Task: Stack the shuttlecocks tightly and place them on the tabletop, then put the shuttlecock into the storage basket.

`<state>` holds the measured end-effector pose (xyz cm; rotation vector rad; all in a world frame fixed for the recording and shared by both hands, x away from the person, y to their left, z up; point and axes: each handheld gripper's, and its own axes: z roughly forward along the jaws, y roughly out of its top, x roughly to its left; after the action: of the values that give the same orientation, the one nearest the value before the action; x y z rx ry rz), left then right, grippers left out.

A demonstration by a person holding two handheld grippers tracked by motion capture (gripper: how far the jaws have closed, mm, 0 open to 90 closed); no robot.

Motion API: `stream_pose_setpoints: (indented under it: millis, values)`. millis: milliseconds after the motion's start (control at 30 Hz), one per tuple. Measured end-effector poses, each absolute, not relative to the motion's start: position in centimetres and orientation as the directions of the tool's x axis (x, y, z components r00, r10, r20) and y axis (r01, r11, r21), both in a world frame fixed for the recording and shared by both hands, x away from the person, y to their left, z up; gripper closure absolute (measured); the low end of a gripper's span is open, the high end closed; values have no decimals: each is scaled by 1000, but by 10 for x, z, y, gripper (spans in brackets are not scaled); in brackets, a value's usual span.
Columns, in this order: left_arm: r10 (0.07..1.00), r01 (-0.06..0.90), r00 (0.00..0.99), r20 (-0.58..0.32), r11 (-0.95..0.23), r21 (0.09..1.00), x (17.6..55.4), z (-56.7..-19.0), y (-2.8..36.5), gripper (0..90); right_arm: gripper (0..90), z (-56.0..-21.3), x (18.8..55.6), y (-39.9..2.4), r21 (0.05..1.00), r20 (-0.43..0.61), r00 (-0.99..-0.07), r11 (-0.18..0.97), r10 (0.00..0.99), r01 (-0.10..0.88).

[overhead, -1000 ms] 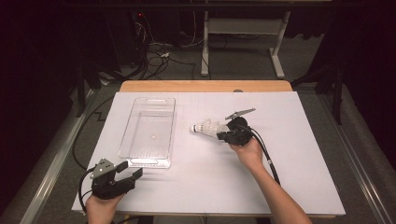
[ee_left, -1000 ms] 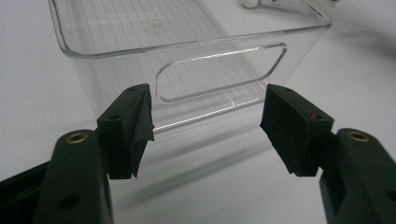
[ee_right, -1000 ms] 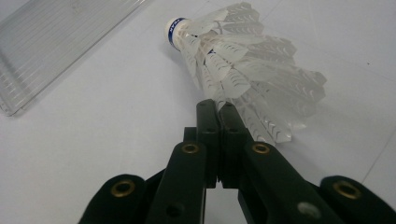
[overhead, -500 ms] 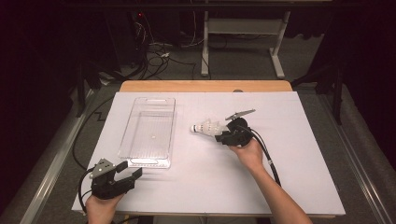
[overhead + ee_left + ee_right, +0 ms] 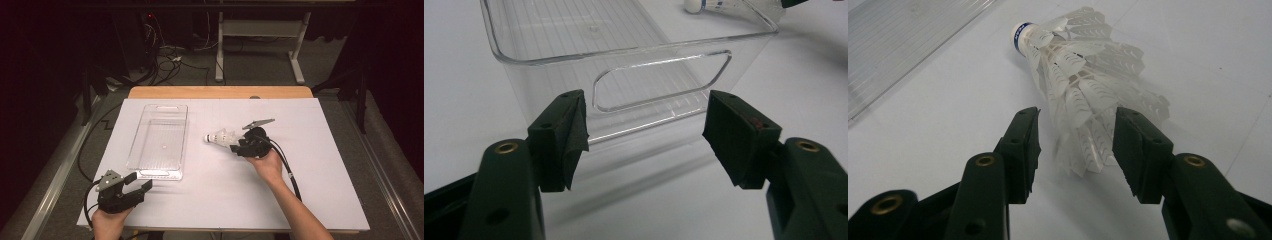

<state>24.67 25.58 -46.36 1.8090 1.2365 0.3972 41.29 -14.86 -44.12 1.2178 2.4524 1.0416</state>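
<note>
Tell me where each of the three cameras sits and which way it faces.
High view: above the person's side, looking forward and down on the table; both forearms, left gripper, right gripper.
Left gripper view: rides that gripper, facing the clear bin between open jaws.
Right gripper view: rides that gripper, facing the shuttlecock, its feather end between jaws that have just been opening.
Shared: bin and shuttlecock show in all three.

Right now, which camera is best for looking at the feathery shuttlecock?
The right gripper view: the shuttlecock is close up, lying on the table with its feathers between the open right gripper. The high view shows it small, beside the clear box. The left gripper view catches just its white tip beyond the box.
</note>
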Motion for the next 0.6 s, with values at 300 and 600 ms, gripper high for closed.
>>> stream_pose_setpoints:
  millis: [300,600]
  values:
    - [871,585,447,-206,-110,804,245,-464,258,345,515,-446,410,-147,681,104,-643,417,759,601]
    - [871,586,444,-209,-106,804,245,-464,257,345,503,-447,408,-145,689,93,-653,425,751,587]
